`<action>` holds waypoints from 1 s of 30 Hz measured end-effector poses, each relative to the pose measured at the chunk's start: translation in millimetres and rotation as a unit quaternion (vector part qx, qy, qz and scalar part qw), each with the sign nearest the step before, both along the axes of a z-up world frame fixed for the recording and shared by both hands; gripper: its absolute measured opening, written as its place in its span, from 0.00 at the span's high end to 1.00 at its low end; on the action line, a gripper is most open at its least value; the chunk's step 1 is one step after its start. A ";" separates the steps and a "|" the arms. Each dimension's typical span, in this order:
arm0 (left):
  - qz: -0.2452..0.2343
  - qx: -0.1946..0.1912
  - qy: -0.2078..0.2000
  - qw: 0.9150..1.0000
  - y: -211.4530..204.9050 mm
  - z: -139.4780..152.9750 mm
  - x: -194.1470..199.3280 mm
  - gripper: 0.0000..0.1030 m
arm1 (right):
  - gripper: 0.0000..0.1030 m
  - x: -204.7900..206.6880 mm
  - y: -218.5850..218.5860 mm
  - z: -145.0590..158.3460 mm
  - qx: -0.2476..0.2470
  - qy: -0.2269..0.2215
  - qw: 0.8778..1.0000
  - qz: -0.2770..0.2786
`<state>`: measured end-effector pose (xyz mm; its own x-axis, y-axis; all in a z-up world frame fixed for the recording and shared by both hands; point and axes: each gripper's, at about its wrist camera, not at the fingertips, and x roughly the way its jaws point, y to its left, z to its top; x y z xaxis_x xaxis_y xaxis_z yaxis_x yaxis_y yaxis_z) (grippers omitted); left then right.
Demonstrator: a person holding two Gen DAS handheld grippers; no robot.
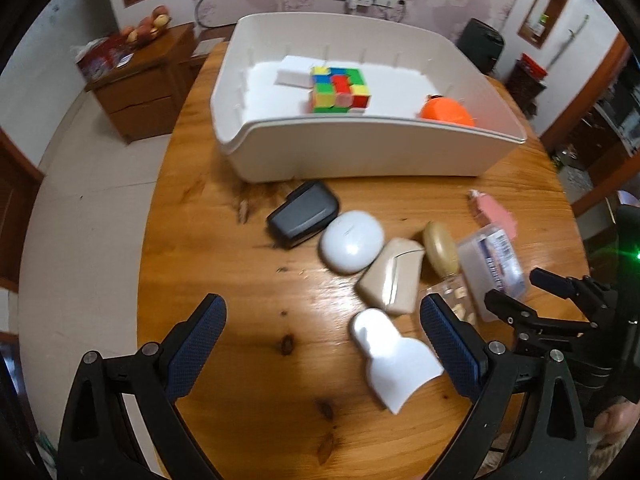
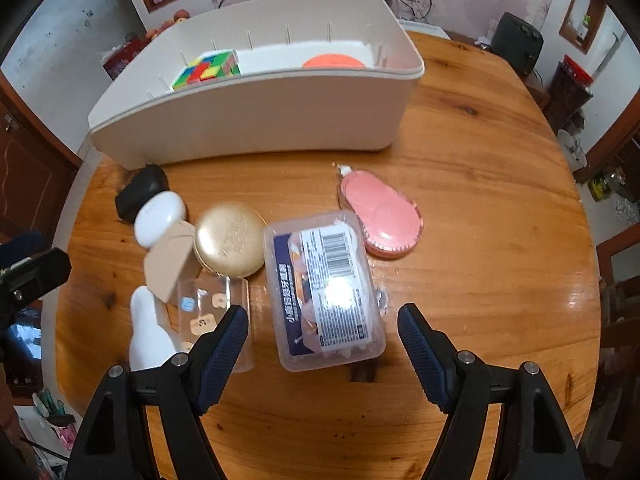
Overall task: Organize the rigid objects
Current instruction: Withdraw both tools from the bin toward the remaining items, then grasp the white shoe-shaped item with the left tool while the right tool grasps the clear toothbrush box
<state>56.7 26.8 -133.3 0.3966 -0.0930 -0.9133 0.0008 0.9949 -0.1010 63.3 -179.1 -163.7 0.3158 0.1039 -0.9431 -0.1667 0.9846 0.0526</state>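
I have both grippers hovering low over the round wooden table point(image 2: 480, 184), and neither one has hold of anything. My left gripper point(image 1: 322, 324) has its jaws spread wide, with the white flat-handled piece point(image 1: 394, 360) lying on the wood between the pads, closer to the right pad, though I cannot tell whether it touches. My right gripper point(image 2: 322, 334) is equally wide open, its pads flanking the near end of the clear plastic box point(image 2: 324, 288) with the barcode label, which rests flat on the table. The white bin point(image 1: 360, 152) stands at the far side of the table and already holds the colourful puzzle cube point(image 1: 340, 89), a white block point(image 1: 294, 74) just beside it, and an orange object point(image 1: 446, 112) in the bin's right corner. The rest sits loose in front of the bin: a black case point(image 1: 304, 214) nearest its wall, a white oval case point(image 1: 352, 246) touching it, a beige wedge-shaped item point(image 1: 394, 276), a gold round tin point(image 2: 230, 240), and a clear container point(image 2: 208, 312) holding small pale pieces beside my right gripper's left pad. The pink oval item point(image 2: 380, 216) lies apart to the right, just beyond the plastic box.
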 end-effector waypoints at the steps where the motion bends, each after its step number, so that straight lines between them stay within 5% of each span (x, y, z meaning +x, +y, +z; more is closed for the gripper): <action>1: 0.008 0.000 0.000 1.000 1.5 -1.9 -2.5 0.05 | 0.24 -0.9 1.0 -2.9 0.000 0.002 1.000 0.003; 14: 0.054 0.000 0.010 0.999 -12.3 -23.1 -26.4 0.05 | 0.24 -2.7 1.9 -31.8 -0.012 0.017 1.000 0.020; 19: 0.065 -0.004 0.018 0.998 -22.9 -30.0 -31.8 0.05 | 0.37 -10.7 -3.4 -32.9 -0.020 -0.011 0.999 0.028; 30: 0.095 0.014 0.055 0.994 -31.6 -44.0 -32.3 0.05 | 0.37 -35.1 -15.6 -32.8 -0.003 -0.039 0.998 0.041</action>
